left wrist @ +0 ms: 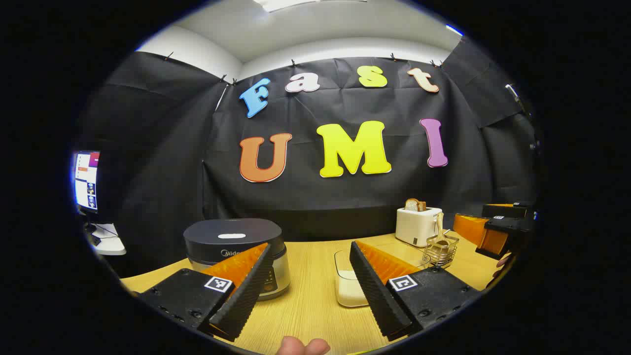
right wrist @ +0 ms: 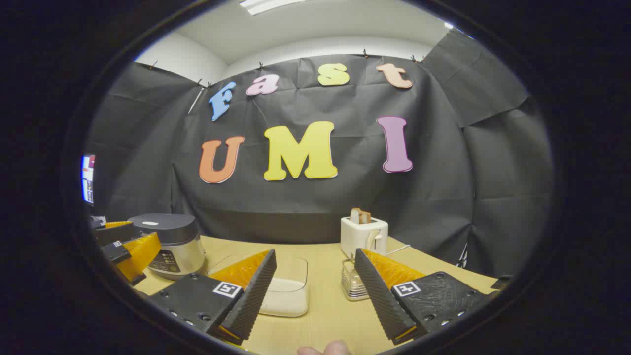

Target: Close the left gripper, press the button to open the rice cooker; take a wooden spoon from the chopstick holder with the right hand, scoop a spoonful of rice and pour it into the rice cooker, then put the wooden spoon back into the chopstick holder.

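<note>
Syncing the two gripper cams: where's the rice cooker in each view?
Left gripper view: rice cooker sits lower left, lid shut, partly behind that gripper's own left finger.
Right gripper view: rice cooker sits at the far left edge, just behind the other gripper.
Shared landmark: the toaster with bread in it, by the back wall.

Both cameras sit low over the wooden table (left wrist: 305, 305), facing the booth wall: the left gripper view rides close to the rice cooker (left wrist: 235, 251), the right gripper view farther to its right, and the 2 share cooker, rice container (right wrist: 288, 293) and toaster (right wrist: 364, 235).
</note>
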{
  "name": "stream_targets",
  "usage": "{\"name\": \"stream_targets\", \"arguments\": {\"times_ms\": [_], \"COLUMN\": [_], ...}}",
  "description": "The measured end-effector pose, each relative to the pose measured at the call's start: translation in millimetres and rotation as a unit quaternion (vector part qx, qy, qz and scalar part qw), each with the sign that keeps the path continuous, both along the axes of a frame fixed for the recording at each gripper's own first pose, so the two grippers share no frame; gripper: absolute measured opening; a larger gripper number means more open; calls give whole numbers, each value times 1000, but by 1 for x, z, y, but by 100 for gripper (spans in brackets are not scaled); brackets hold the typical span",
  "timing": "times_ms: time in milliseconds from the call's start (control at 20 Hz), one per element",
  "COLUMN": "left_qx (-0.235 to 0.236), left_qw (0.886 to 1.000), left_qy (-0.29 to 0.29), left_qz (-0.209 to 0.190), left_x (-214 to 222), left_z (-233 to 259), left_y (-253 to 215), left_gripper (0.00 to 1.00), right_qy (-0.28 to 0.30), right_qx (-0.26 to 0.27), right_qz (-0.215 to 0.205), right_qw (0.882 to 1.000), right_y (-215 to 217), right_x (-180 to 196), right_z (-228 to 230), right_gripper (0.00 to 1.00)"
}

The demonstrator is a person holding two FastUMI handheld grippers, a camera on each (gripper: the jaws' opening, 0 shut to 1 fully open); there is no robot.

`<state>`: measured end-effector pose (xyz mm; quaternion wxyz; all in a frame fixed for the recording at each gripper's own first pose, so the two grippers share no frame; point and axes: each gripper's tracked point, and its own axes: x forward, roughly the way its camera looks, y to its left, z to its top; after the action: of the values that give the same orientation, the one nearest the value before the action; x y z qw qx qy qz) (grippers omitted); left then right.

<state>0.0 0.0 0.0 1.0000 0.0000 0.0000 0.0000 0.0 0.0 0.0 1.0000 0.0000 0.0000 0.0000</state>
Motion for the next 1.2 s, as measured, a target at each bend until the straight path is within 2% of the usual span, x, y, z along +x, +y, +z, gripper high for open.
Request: {"name": "stream_targets", "arguments": {"times_ms": [900, 1100, 1200], "left_qx": [-8, -8, -1], "left_qw": [1000, 999, 999], "left_qy": [0, 2, 4], "left_qz": [12, 40, 41], "left_x": [-3, -3, -5], "left_z": [5, 6, 10], "left_y": [9, 20, 19], "left_gripper": [99, 99, 99], "right_qy": [-15, -15, -14], "right_qx": [-15, -10, -4], "right_qz": [5, 9, 17], "right_qw": [1000, 1000, 1000], "right_y": [7, 7, 8], "right_x": [-9, -9, -8], "right_z": [10, 8, 8], "right_gripper": [97, 95, 95]}}
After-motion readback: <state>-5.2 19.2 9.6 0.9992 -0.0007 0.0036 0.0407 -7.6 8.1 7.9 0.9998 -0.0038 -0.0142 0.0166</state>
